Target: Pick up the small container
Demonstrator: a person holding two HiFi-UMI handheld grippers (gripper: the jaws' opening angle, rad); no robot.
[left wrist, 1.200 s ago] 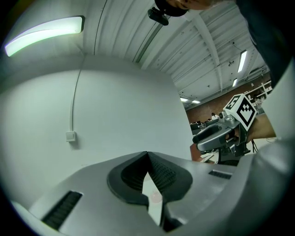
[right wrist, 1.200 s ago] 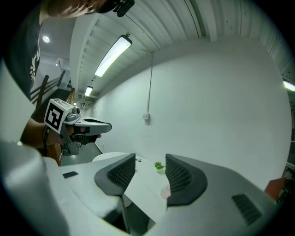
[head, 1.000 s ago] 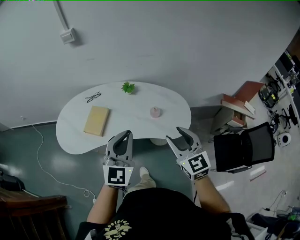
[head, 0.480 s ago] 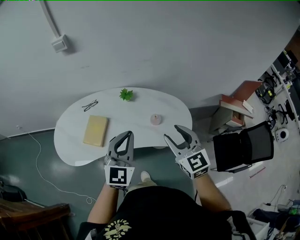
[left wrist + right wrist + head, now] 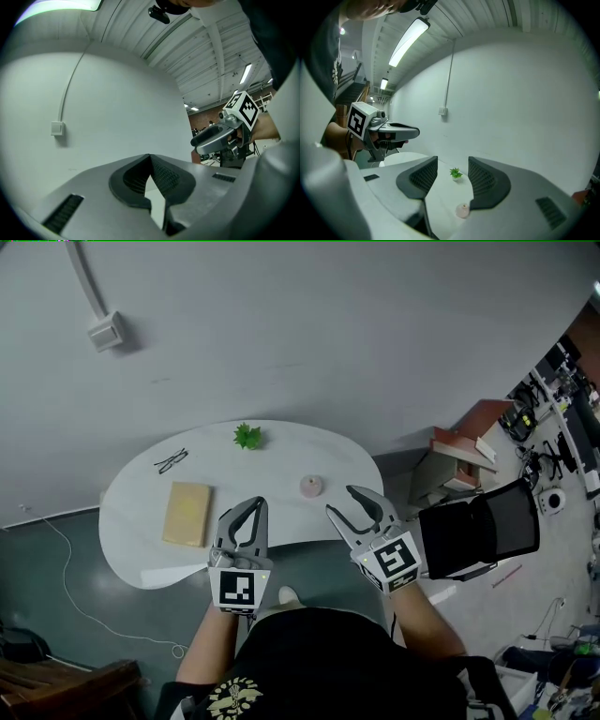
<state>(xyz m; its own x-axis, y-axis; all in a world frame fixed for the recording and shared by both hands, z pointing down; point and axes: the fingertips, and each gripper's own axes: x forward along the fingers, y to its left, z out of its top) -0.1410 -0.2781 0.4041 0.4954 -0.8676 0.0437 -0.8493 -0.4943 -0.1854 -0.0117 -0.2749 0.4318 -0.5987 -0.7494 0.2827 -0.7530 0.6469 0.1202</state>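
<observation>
**Above the near edge of the worktop: grippers short of the small container**

On the right half of the white worktop [image 5: 131, 521] stands the small container [image 5: 310, 487], pink and round, upright, apart from every other item. Neither gripper touches it.

1. Left gripper [image 5: 254, 506]: held over the near edge of the worktop, left of the container. The left gripper view shows the jaw tips pressed together, with only a narrow triangular gap below the contact point.
2. Right gripper [image 5: 342, 502]: held just near and right of the container, jaws pointing toward the far side. The right gripper view shows the jaws set wide apart. Through the gap the container [image 5: 462, 210] appears low down, resting on the worktop beyond the jaws and out of contact with them.
3. Other items on the worktop:
   - a small green plant [image 5: 247, 436] at the far edge, near the middle;
   - a pair of glasses [image 5: 171, 460] at the far left;
   - a tan book [image 5: 188, 513] lying flat on the left half, nearer than the glasses.
4. Surroundings: a black chair [image 5: 478, 531] stands on the floor to the right of the worktop, and a white box [image 5: 103, 331] is mounted on the far wall.
</observation>
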